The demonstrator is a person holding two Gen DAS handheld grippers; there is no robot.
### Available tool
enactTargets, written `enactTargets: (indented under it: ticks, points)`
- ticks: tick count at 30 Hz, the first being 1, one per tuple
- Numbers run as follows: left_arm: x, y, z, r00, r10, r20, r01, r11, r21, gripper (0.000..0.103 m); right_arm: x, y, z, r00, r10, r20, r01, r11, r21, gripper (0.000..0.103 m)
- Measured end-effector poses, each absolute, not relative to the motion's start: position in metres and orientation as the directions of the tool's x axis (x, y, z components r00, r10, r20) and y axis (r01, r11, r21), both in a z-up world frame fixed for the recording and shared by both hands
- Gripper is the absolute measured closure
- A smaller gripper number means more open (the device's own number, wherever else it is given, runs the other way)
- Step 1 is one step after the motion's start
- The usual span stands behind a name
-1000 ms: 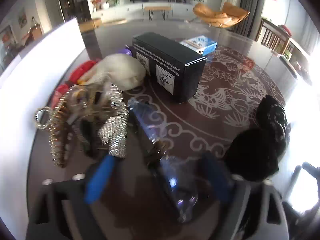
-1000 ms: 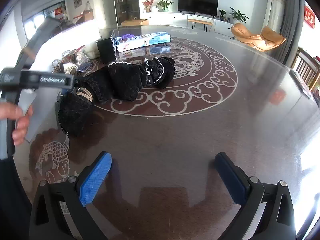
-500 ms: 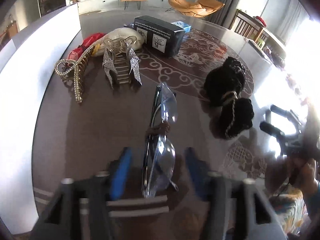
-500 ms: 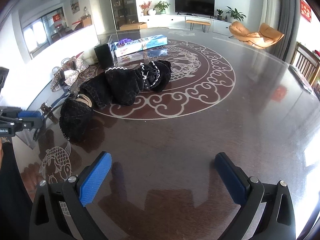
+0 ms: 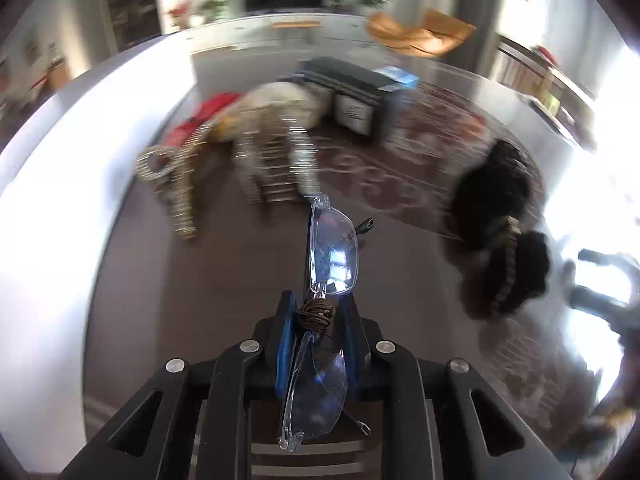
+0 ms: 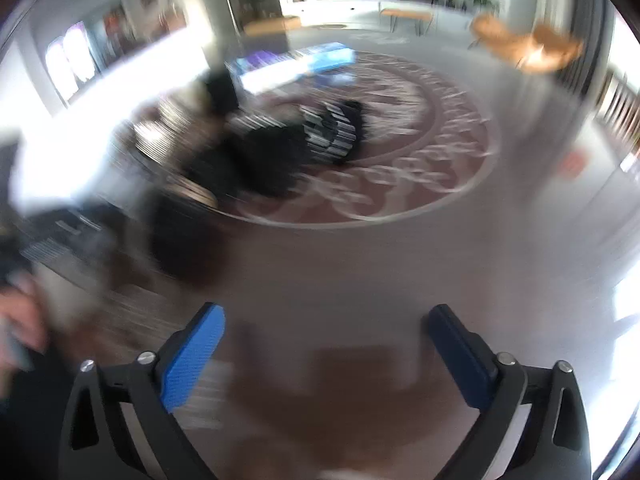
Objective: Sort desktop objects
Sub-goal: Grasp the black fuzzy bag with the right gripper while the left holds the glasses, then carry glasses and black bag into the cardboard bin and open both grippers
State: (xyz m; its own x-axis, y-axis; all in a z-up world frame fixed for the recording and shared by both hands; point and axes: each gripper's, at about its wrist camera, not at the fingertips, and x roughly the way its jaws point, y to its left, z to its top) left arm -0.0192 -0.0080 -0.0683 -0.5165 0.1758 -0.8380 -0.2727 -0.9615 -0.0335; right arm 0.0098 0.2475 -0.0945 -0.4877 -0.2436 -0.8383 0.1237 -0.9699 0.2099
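My left gripper (image 5: 316,314) is shut on a pair of clear glasses (image 5: 334,256) at the brown-wrapped bridge and holds them above the dark table. Beyond them lie a gold hair claw (image 5: 176,184), a silver hair claw (image 5: 276,164) and black fuzzy hair pieces (image 5: 500,236). My right gripper (image 6: 324,344) is open and empty over the table, with the black hair pieces (image 6: 280,160) ahead of it. Both views are blurred by motion.
A black box (image 5: 352,96), a blue-and-white box (image 5: 396,78), a cream pouch (image 5: 280,102) and a red item (image 5: 204,118) sit at the far side. A white wall (image 5: 60,200) runs along the table's left edge. The blue-and-white box also shows in the right wrist view (image 6: 296,66).
My left gripper has closed on the glasses at the bridge and lifted them off the table. My right gripper has shifted while staying open.
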Motion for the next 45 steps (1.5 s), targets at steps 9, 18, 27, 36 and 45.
enactTargets:
  ticks: [9, 18, 27, 36, 45]
  points:
    - [-0.021, -0.013, -0.070, -0.530, 0.176, -0.830, -0.249, -0.967, -0.046, 0.082, -0.060, 0.160, -0.093, -0.466, -0.221, -0.857, 0.158, -0.974, 0.165, 0.004]
    - [-0.011, -0.009, -0.067, -0.418, 0.395, -0.818, -0.365, -0.898, -0.247, 0.084, -0.048, 0.164, -0.093, -0.409, -0.154, -0.899, 0.260, -0.964, 0.047, 0.066]
    - [0.022, -0.026, -0.034, -0.493, 0.468, -0.734, -0.352, -0.878, -0.323, 0.089, 0.003, 0.184, -0.075, -0.402, -0.159, -0.902, 0.305, -0.952, 0.033, 0.066]
    - [0.054, -0.086, 0.021, -0.620, 0.474, -0.626, -0.282, -0.878, -0.387, 0.089, 0.004, 0.150, -0.045, -0.446, -0.226, -0.866, 0.388, -0.921, 0.040, 0.066]
    - [0.014, -0.229, 0.087, -0.738, 0.233, -0.633, -0.030, -0.949, -0.315, 0.089, -0.056, -0.002, 0.039, -0.451, -0.462, -0.763, 0.632, -0.769, 0.093, 0.066]
